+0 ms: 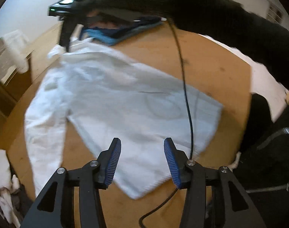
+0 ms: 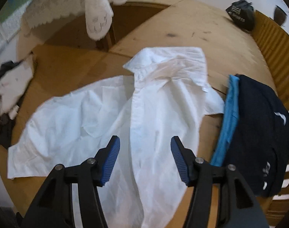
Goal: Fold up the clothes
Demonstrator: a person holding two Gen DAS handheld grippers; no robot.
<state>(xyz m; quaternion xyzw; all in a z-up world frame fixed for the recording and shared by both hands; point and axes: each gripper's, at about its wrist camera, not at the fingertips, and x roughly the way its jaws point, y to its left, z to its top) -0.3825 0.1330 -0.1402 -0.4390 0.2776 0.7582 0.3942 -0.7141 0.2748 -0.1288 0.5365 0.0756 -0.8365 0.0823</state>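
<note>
Left wrist view: the left gripper (image 1: 142, 158) hangs above the near hem of a white shirt (image 1: 114, 102), its jaws parted and gripping nothing; cloth lies below the gap, not pinched. The shirt lies spread flat on the brown surface (image 1: 216, 66), one sleeve (image 1: 43, 133) running down the left side. A black cable (image 1: 186, 98) crosses over the shirt's right part and loops past the right finger. A person's dark sleeve (image 1: 229, 17) arches across the top of the view, carrying the other device. Beyond the shirt's far end lies a stack of blue and navy garments (image 1: 114, 32). A heap of pale laundry (image 1: 2, 180) sits at the lower left edge, off the shirt.

Right wrist view: the right gripper (image 2: 145, 158) is likewise released, jaws apart, poised over the shirt (image 2: 159, 114) along its button strip. The collar (image 2: 144, 64) points away from the camera; the body spreads to the left. Just right of the shirt, touching or nearly touching its edge, lies a folded navy garment (image 2: 258, 129) on top of a bright blue one (image 2: 229, 117). A lace cloth (image 2: 97, 13) drapes over furniture beyond the surface. A dark bundle (image 2: 241, 15) rests at the far right corner, well apart. Mixed light and dark clothing (image 2: 7, 95) is piled at the left edge. The frames are blurred.
</note>
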